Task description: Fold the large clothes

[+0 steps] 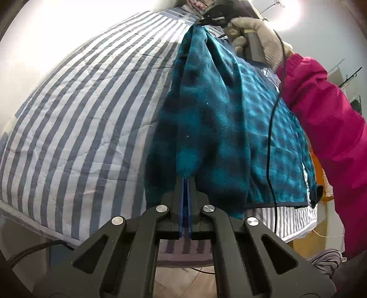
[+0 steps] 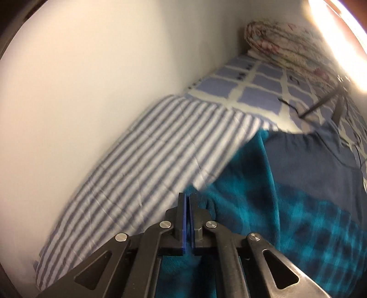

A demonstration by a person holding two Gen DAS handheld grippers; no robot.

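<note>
A teal fleece garment (image 1: pixel 229 114) with a dark check and a navy lining is stretched lengthwise over a striped quilt (image 1: pixel 80 114). My left gripper (image 1: pixel 185 181) is shut on its near end, and the fleece bunches up right at the blue pads. At the far end, a gloved hand (image 1: pixel 259 39) holds my right gripper (image 1: pixel 212 18), and the fabric hangs from it. In the right wrist view the right gripper (image 2: pixel 188 197) has its pads together, with the teal garment (image 2: pixel 286 217) gathered around and under them.
The striped quilt (image 2: pixel 149 149) runs along a white wall (image 2: pixel 91 80). Beyond it lie a blue checked sheet (image 2: pixel 259 87) and a rolled floral blanket (image 2: pixel 282 39). A pink sleeve (image 1: pixel 325 119) and a black cable (image 1: pixel 273 137) cross the right side over the garment.
</note>
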